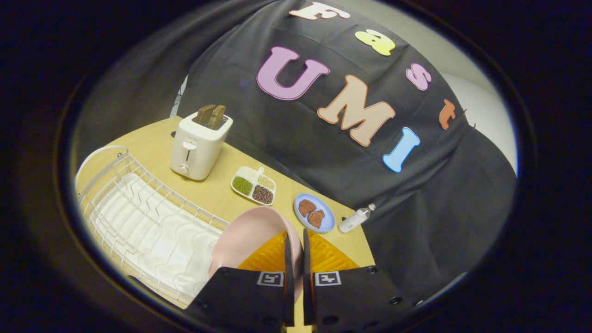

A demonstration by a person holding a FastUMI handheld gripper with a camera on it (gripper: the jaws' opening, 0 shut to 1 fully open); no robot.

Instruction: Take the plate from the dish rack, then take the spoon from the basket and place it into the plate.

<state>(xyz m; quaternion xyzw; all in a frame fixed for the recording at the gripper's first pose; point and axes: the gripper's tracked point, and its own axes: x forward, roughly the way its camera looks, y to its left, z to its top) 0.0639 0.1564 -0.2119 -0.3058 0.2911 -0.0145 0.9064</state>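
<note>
Even, soft indoor light, sharp centre, strong fisheye bending and dimming toward edges.

A pale pink round plate (252, 236) stands on edge, its rim pinched between the gripper's (296, 245) two closed fingers, concave face turned toward the white wire dish rack (138, 212). The rack lies along the wooden table's (152, 138) near-left edge, its slots bare. An orange ribbed plastic basket (323, 256) sits just behind the plate, at the table's near edge.
</note>
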